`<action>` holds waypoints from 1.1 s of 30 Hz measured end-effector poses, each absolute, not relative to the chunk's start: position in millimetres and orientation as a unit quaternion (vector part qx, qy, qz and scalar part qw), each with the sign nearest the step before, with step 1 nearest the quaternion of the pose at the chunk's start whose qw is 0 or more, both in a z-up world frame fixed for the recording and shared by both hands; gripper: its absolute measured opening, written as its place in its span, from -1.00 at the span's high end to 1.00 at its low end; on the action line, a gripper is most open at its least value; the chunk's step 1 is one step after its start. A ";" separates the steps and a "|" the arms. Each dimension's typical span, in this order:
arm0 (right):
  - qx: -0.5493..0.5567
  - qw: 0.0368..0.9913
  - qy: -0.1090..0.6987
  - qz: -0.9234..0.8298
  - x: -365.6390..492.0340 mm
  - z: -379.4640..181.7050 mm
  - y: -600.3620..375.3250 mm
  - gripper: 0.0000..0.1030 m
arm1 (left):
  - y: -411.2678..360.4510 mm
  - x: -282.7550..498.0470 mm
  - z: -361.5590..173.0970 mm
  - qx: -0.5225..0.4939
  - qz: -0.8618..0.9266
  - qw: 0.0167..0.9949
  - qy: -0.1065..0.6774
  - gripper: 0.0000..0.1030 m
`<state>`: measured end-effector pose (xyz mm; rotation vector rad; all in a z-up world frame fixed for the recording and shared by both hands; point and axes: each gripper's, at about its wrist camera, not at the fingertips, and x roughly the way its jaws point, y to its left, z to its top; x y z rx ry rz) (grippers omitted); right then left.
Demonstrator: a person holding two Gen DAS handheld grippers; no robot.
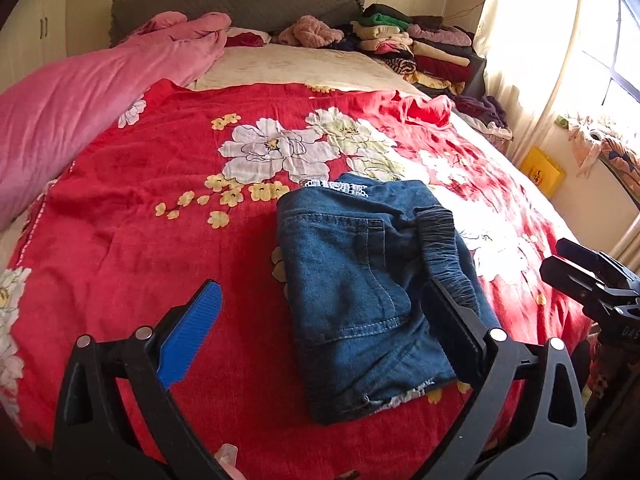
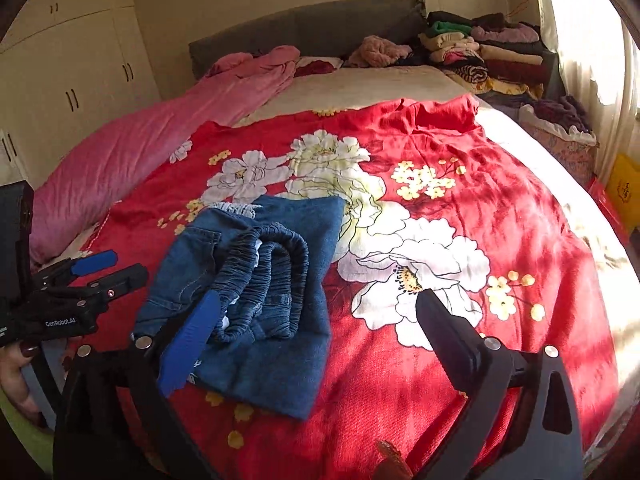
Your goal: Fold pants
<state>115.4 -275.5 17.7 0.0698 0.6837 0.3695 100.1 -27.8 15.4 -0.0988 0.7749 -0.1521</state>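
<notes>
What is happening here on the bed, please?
A person is folding a pair of blue jeans on a red flowered blanket. The jeans already lie in a compact folded bundle, elastic waistband on top. The left tool and the right tool are both open above the bed, holding nothing.

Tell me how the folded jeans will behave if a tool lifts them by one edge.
The folded jeans are soft denim in loose layers, so they would probably droop and unfold. The gathered elastic waistband sits bulky on top and may slide off first. On the plush red floral blanket, a push would likely bunch them rather than slide them.
</notes>
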 end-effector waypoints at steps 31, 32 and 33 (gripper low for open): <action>0.017 0.919 0.365 0.145 41.7 -22.2 -286.5 -0.91 | -25.4 26.2 -17.6 -0.063 -0.054 0.914 0.398 -0.82; 0.017 0.919 0.365 0.144 42.2 -22.9 -286.4 -0.91 | -25.4 25.8 -18.1 -0.063 -0.054 0.914 0.398 -0.82; 0.016 0.920 0.365 0.144 42.5 -22.9 -286.5 -0.91 | -25.2 25.6 -17.9 -0.063 -0.054 0.914 0.396 -0.82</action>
